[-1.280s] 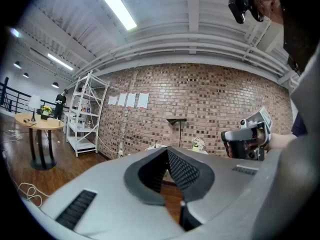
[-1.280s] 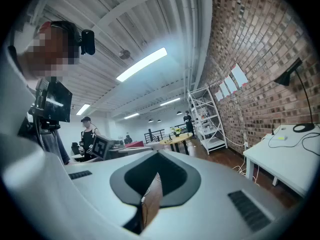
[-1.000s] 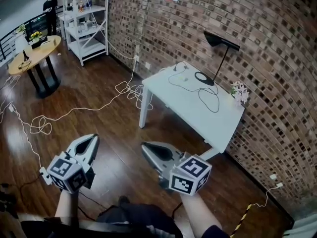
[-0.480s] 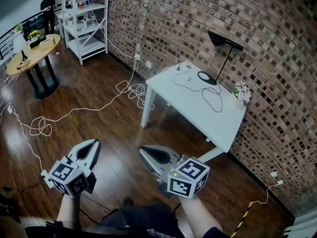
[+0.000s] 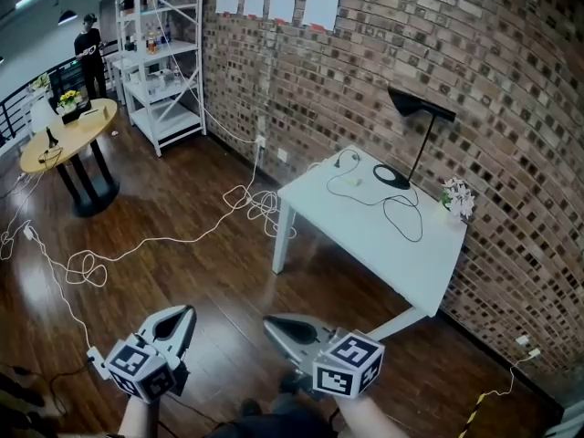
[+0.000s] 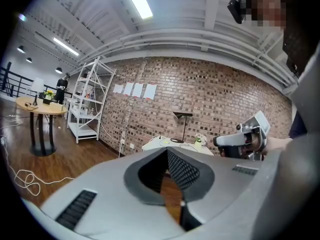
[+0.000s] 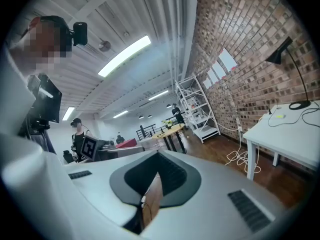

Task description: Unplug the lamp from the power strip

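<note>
A black desk lamp (image 5: 416,121) stands at the back of a white table (image 5: 392,249) against the brick wall, its round base (image 5: 395,177) near the wall. Its black cord (image 5: 401,210) loops over the tabletop toward a small plug end (image 5: 342,159) at the table's far left corner; the power strip itself is too small to make out. Both grippers hover low over the wooden floor, well short of the table. My left gripper (image 5: 186,312) (image 6: 167,155) is shut and empty. My right gripper (image 5: 272,323) (image 7: 157,158) is shut and empty too. The lamp (image 7: 290,59) and table (image 7: 295,136) show at the right of the right gripper view.
A small flower pot (image 5: 456,195) sits at the table's right end. White cables (image 5: 137,243) trail across the floor to a wall outlet (image 5: 261,140). A round wooden table (image 5: 68,133) and a white shelf rack (image 5: 160,62) stand at far left, with a person (image 5: 89,44) behind.
The table and lamp have slid lower and rightward in the head view, and both grippers sit lower in the frame. Both stay shut and empty.
</note>
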